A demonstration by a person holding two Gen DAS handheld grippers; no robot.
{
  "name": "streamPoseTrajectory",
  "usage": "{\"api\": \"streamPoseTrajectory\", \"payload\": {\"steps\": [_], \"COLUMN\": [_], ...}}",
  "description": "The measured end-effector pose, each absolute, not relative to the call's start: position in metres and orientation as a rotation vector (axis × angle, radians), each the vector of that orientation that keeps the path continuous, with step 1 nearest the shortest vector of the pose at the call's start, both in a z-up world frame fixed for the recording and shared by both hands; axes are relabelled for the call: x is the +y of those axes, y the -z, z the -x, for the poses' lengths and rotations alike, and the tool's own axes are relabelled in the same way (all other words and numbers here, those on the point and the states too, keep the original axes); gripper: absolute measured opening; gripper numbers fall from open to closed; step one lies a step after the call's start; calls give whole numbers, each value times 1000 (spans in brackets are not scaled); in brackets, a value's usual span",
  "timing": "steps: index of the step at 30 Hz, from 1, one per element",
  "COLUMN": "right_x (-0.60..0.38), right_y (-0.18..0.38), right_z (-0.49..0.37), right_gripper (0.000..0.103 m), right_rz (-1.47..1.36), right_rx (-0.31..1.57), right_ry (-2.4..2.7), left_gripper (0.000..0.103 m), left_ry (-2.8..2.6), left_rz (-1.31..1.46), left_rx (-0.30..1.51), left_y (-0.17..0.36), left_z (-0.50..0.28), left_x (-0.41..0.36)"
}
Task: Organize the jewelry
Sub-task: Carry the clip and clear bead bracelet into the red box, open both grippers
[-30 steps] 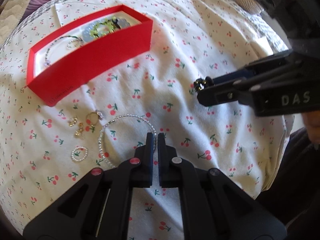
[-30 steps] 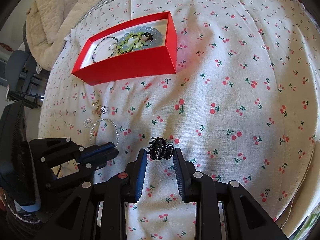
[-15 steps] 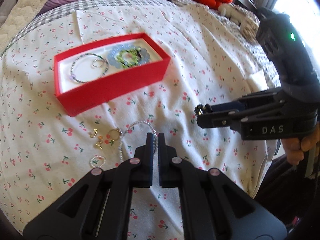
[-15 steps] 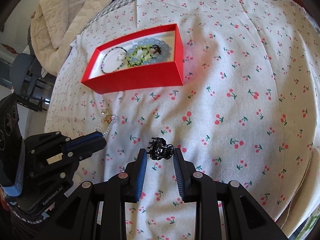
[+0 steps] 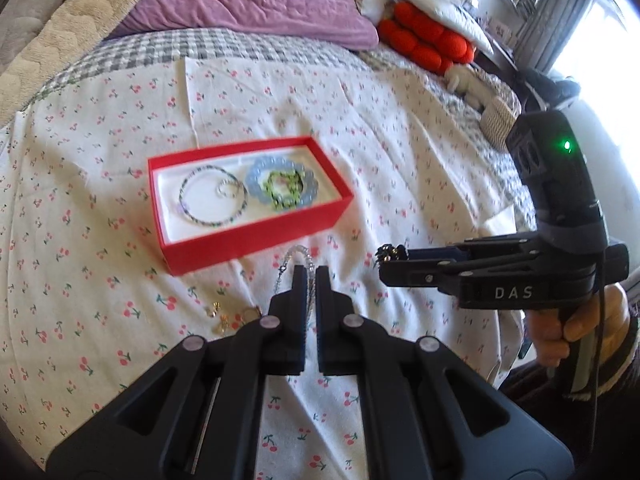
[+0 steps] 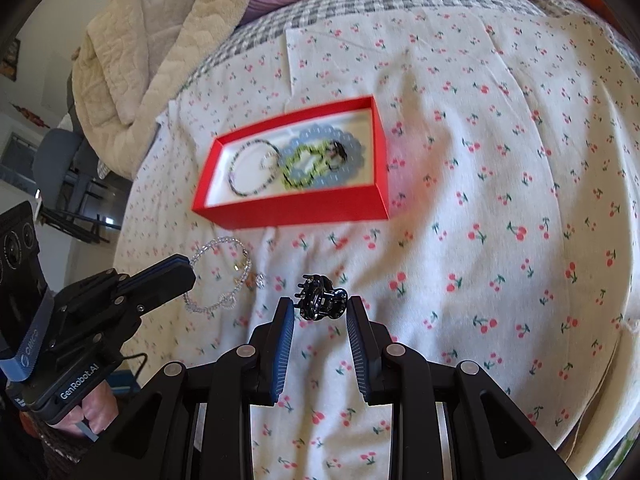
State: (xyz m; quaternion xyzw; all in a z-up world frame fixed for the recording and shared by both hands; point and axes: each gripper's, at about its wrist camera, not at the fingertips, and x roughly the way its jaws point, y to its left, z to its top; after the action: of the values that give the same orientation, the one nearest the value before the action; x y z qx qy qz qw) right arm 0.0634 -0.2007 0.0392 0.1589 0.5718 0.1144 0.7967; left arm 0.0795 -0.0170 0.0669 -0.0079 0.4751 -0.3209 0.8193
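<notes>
Above the soft cherry-print cotton bedspread [image 6: 500, 184], the right gripper [image 6: 320, 307] pinches a small glossy black toothed hair claw [image 6: 320, 300] between ribbed blue pads. Nearby, the left gripper [image 5: 311, 280] is closed, empty, over a sparkling crystal chain bracelet [image 6: 218, 276]. Beaded bracelets fill the rectangular red cardboard box [image 6: 296, 210].

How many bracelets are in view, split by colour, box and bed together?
light blue bead bracelet: 1
green bead bracelet: 1
dark thin bead bracelet: 1
clear crystal bracelet: 1
Total: 4
</notes>
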Motion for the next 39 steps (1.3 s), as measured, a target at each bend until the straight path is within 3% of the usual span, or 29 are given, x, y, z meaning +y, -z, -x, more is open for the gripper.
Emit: {"api": "streamPoseTrajectory", "payload": {"steps": [18,39], "right_x": [-197,-206], "right_y": [-49,-25], "right_z": [-105,-144], "right_gripper": [28,28], "right_rz": [-429,-423], "right_rx": [1121,1115], "right_ry": [-263,-245], "left_gripper": [4,5], "left_ry": [617,428], "left_rz": [173,145], "left_rx": [926,1001], "left_y": [-84,-33], "left_z": [-132,-179], "left_x": [-13,3]}}
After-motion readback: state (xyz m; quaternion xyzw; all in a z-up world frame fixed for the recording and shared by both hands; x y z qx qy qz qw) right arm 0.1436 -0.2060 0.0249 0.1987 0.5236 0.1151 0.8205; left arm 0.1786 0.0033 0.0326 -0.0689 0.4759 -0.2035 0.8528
